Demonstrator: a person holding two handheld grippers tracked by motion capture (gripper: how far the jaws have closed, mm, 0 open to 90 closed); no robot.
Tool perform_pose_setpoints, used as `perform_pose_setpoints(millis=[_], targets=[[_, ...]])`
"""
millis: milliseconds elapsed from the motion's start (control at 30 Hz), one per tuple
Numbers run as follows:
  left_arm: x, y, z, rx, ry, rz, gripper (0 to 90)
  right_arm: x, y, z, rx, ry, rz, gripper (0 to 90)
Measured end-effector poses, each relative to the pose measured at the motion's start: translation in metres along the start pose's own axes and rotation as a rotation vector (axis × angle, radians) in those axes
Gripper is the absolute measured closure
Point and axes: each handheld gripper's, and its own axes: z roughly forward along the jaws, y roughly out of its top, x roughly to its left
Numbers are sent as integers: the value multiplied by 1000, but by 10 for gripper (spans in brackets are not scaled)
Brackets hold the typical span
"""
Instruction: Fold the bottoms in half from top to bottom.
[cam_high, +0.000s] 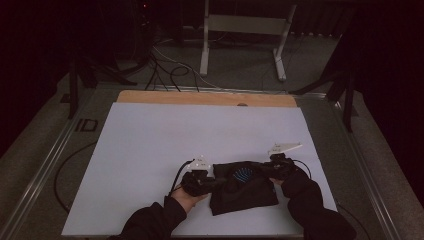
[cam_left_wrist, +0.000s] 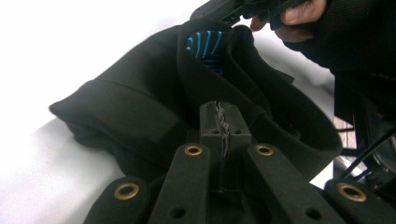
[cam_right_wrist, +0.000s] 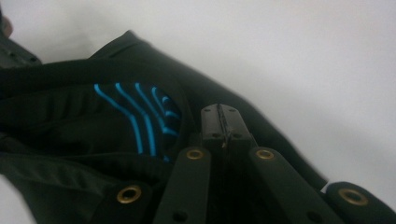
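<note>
Both claws are clamped on the same black garment (cam_high: 243, 187), which lies folded on the white sheet (cam_high: 150, 150) near my edge of the table (cam_high: 210, 98). My left claw (cam_high: 212, 183) pinches the left end of the garment's upper hem; in the left gripper view the jaws meet with only a thin fold of cloth (cam_left_wrist: 219, 105) between them, and the hem runs away from the tips as a band toward my other hand (cam_left_wrist: 299, 18). My right claw (cam_high: 267, 170) bites the opposite end of that hem, with the jaws likewise pressed together on the cloth edge (cam_right_wrist: 223, 112). Between the two claws the hem gapes a little and shows a patch of blue stripes (cam_high: 243, 175) inside; the same stripes (cam_right_wrist: 140, 116) lie just left of my right jaws.

Risks, as I judge them. Each hold takes only a narrow edge, so a hard pull apart could slide the hem out of one claw and let that side drop and crumple. Whether each pinch takes one layer or both I cannot tell; a bite through both layers would keep the opening shut when I spread the claws. Lifting unevenly would let the loose lower part, which rests on the sheet nearer me than the claws, twist or unfold. Dragging the cloth could also shift the sheet.

Containers: none stands on the table; the nearest thing to one is the garment's own opening, whose depth is too dark to read.
</note>
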Motion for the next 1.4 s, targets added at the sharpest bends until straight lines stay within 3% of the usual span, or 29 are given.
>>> perform_pose_setpoints(millis=[367,633,933,1133,1400], targets=[[-24,-5,-1,40,-70,94,895,30,-22,-24,-31,47,10,900],[-33,-10,4,77,-84,132,894,47,-38,-25,23,52,-1,900],[-37,-20,8,129,-98,153,894,65,-56,-31,57,79,11,900],[-40,-24,7,151,-96,166,893,78,-61,-33,81,69,-17,900],[-39,-31,7,168,-103,173,886,88,-70,-35,106,81,18,900]])
